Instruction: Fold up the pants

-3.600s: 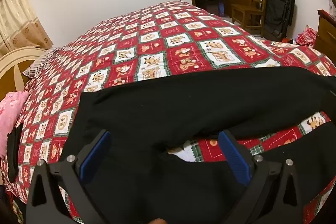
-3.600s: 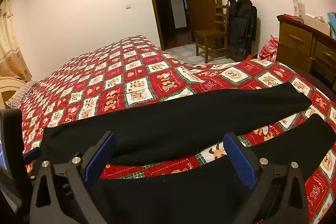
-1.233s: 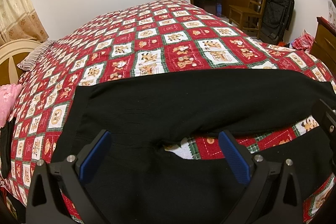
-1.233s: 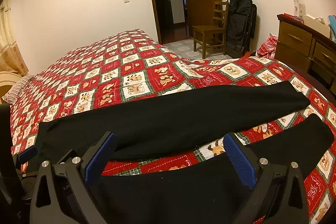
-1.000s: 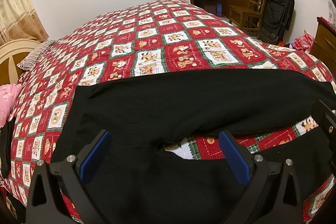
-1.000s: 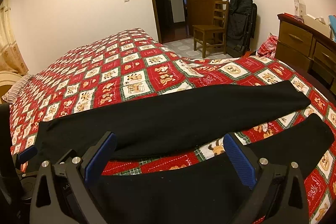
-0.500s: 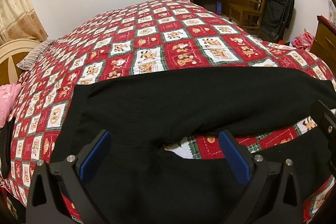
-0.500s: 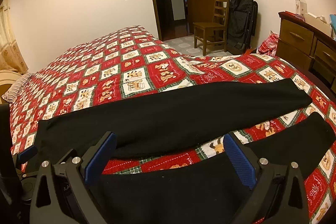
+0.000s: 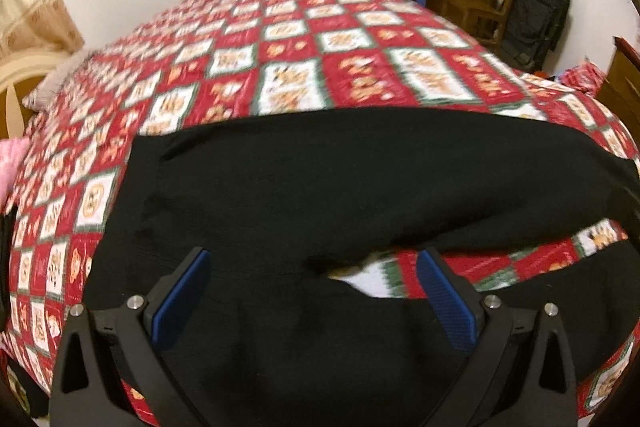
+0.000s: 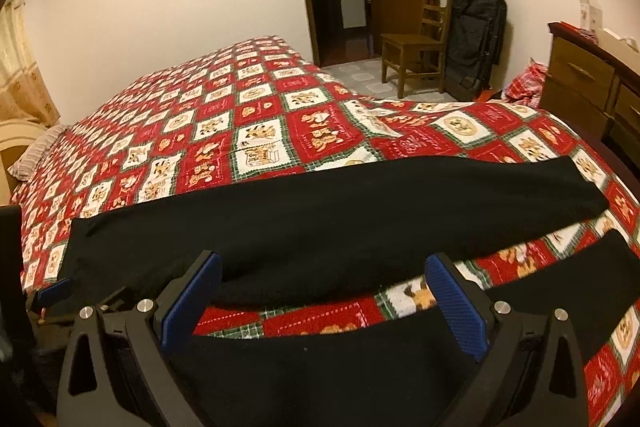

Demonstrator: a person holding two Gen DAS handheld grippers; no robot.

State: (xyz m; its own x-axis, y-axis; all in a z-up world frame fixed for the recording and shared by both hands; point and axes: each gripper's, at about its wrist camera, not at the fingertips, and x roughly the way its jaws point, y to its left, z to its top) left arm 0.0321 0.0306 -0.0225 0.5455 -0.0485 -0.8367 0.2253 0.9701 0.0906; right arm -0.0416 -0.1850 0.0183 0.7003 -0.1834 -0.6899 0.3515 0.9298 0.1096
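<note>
So the black pants (image 10: pixel 320 219) are laid flat on the bed (image 10: pixel 256 115), waistband toward the left and the two legs running off to the right with a strip of quilt showing between them. That V split is probably why nothing's folded yet: one leg has to go over the other first. The left claw (image 9: pixel 312 291) sits wide, holding nothing, over the crotch area, a decent spot to pin or pick up near the waist. The right claw (image 10: pixel 324 303) is spread just as wide and empty, above the near leg (image 10: pixel 312 379), likely lined up to grab it and flip it onto the far leg (image 10: pixel 400 203).
</note>
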